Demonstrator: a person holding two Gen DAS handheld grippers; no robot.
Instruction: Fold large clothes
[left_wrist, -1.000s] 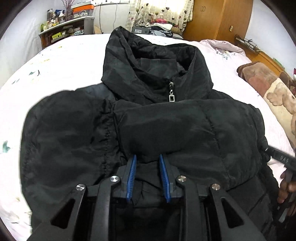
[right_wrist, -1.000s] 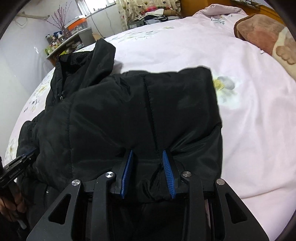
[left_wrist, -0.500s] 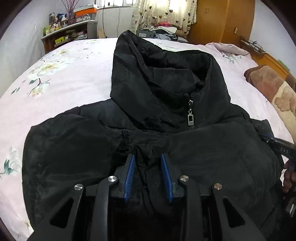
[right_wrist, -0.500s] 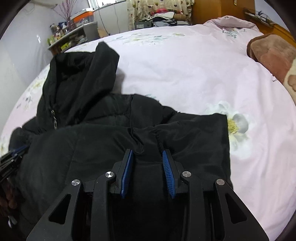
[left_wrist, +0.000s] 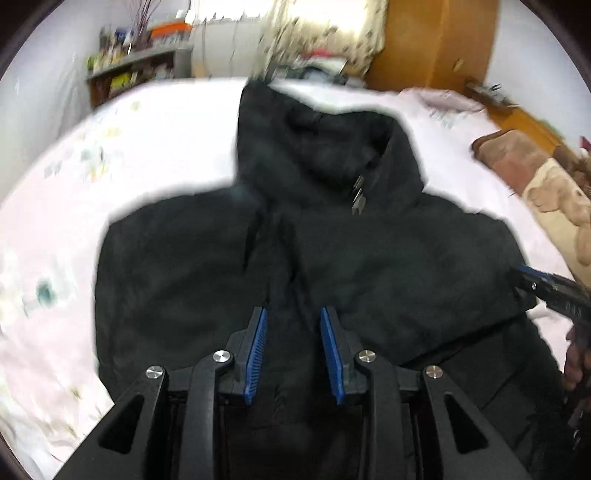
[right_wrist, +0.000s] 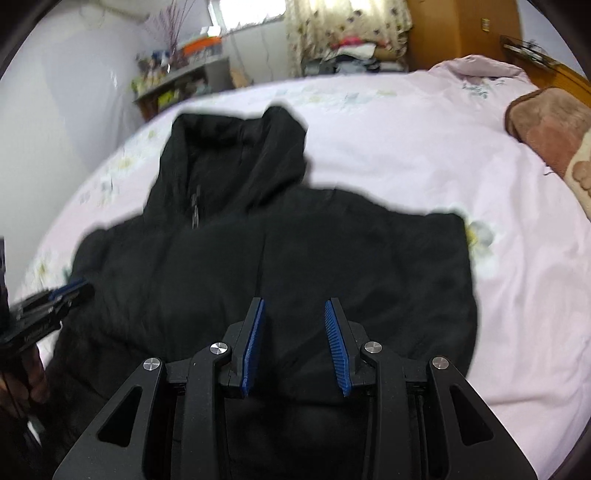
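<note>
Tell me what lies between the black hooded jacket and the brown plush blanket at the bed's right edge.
In the right wrist view, only bare pale pink floral bedsheet separates the black hooded puffer jacket from the brown plush blanket.

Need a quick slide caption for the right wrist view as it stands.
Right claw, jaws apart, over the black padded hooded jacket spread on the pale pink floral bedsheet.

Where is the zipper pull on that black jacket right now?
In the left wrist view the zipper pull hangs at the jacket's collar, just below the hood, right of centre and beyond the left tool.
</note>
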